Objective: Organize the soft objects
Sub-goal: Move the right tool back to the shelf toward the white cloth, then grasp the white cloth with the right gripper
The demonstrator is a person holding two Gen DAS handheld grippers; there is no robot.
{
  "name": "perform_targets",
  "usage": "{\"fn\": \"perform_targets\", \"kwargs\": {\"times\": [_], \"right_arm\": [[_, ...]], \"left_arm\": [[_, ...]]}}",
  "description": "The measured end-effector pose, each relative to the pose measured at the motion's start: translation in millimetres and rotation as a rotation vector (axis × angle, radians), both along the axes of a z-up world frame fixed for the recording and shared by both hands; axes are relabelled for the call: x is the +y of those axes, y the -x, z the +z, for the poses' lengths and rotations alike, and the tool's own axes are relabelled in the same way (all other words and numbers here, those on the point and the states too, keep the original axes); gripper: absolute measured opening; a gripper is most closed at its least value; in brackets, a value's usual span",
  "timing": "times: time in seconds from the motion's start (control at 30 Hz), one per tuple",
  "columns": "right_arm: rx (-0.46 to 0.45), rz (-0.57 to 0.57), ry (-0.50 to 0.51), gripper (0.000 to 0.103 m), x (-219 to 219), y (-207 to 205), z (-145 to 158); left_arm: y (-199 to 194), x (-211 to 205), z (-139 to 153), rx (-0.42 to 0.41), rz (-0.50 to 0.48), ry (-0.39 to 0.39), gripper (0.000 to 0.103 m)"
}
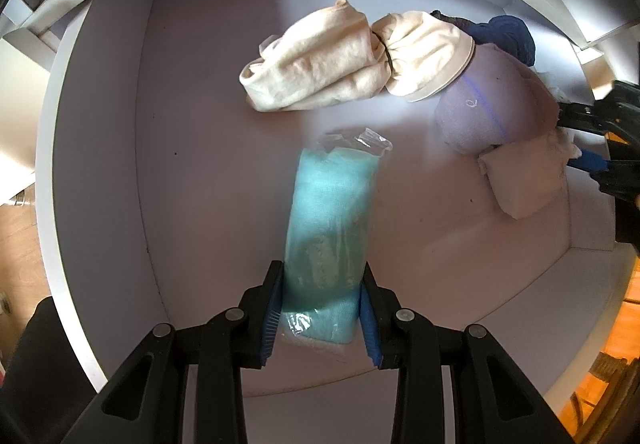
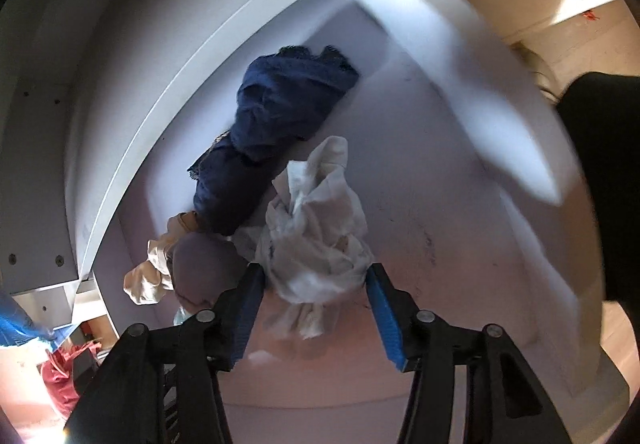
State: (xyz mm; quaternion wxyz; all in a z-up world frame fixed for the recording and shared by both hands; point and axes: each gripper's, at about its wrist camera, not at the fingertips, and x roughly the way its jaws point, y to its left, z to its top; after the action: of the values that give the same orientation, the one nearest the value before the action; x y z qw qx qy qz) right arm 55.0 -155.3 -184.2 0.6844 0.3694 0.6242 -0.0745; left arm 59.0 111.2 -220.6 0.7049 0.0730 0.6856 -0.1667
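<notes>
My left gripper is clamped on the bagged teal cloth lying on the drawer floor. My right gripper, jaws apart, frames the white crumpled cloth; I'd release cleanly, clear of the navy cloth at eleven o'clock.

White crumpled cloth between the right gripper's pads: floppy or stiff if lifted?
Likely floppy: the white cloth lies in loose wrinkled folds. Probably light, being thin and slightly see-through. Loose ends may trail and drag.
</notes>
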Motion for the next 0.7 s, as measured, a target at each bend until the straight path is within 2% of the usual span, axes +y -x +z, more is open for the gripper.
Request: {"fn": "perform_targets", "kwargs": {"times": [0.13,0.23,0.4,0.7], "right_arm": [[0.014,0.118,0.037,0.061,16,-10,-9],[0.018,0.221,0.090,0.057,28,-15,-10],[0.062,0.362,0.324,0.055,34,-15,4],[0.074,0.341,0.266,0.055,26,-9,-2]], "left_arm": [[-1,4,0,0.006,0.026,0.016,0.035],[-1,9,1,0.009,0.048,0.029,0.036],[-2,10,-1,0.021,0.061,0.030,0.036],[1,-7,0,0.015,0.015,0.009,0.034]]}}
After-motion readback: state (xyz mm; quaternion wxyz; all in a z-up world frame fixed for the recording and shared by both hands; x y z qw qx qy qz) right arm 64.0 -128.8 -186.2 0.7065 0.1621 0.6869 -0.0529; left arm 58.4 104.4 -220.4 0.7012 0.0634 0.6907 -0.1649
